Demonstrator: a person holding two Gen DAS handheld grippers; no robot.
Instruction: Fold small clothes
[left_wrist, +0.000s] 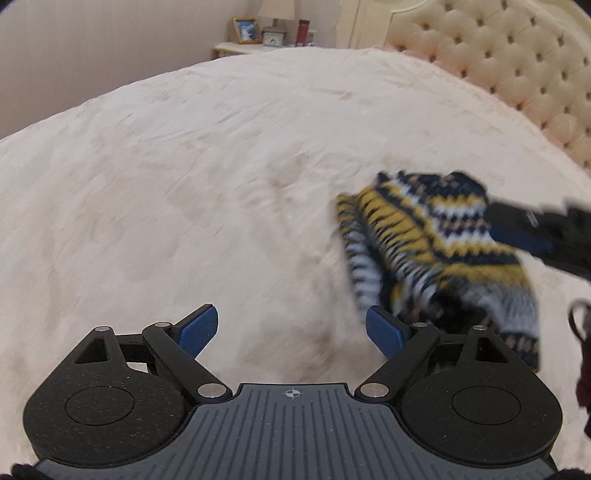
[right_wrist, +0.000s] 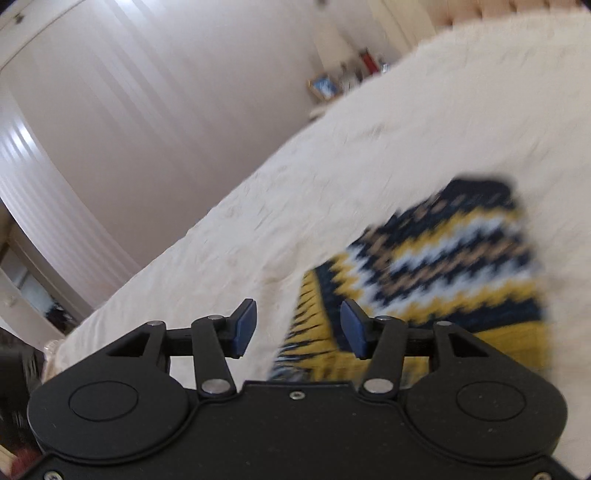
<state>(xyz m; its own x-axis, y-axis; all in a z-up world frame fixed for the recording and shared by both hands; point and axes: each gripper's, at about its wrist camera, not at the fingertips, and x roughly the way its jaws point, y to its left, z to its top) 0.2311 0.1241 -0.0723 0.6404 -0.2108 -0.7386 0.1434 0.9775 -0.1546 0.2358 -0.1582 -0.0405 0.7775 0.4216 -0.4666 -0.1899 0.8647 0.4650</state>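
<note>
Right, I am starting at the left of my left wrist view, where the cream bed (left_wrist: 192, 177) is spreading out bare in front of me; my left tool (left_wrist: 291, 330) is hanging over it with its blue pads standing wide apart and nothing between them. Further right, the knitted garment (left_wrist: 436, 243), navy, mustard and white in zigzag bands, is lying bunched on the cover, blurred and only roughly doubled over, with one striped edge sticking out toward the middle of the bed. At the far right edge my right tool (left_wrist: 532, 229) is reaching in at the knit's upper corner; from here I cannot tell whether it is touching the cloth.

In the right wrist view that tool (right_wrist: 297, 330) is sitting about half open; its pads are bare, and the knit (right_wrist: 424, 273) is lying beyond and to the right of them, not between them.

My judgement is that the garment is loose on the bed, with neither tool holding it; the risk is that the thick knit is springing back and the fold is slumping open, since nothing is pinning it. If I am coming in again with the left tool from this angle, the near pad could be snagging the loose striped edge and dragging the layers askew; the plush cover could also be getting pinched along with the cloth.
</note>
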